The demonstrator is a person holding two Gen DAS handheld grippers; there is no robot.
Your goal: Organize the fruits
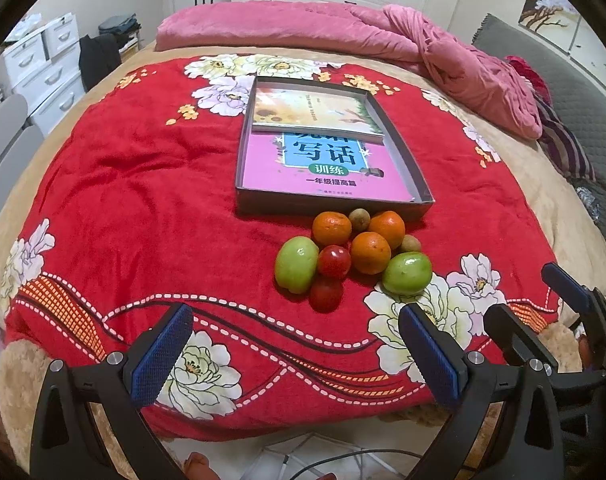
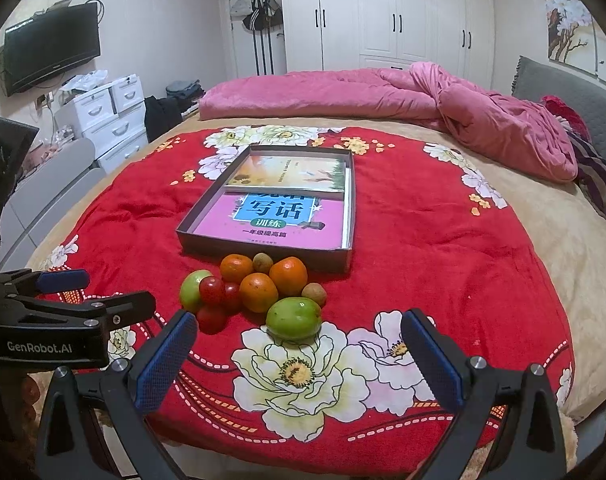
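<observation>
Left gripper (image 1: 295, 354) hovers over the near edge of the red floral blanket (image 1: 143, 184), jaws spread wide, nothing between the blue pads. Ahead of it, the fruit sits bunched in one pile on the blanket: a green fruit (image 1: 296, 264) on the left touching a red tomato (image 1: 334, 261), a second tomato (image 1: 326, 294) just in front, three oranges (image 1: 370, 252) clustered in the middle, two small brown fruits (image 1: 359, 218) tucked among them, and another green fruit (image 1: 407, 273) on the right. Just behind the pile lies a shallow dark box (image 1: 327, 206) holding two books (image 1: 323, 168). Further right, the right gripper (image 2: 299, 356) hangs over the big cream flower print, jaws also wide apart and empty, with that right-hand green fruit nearest it.
</observation>
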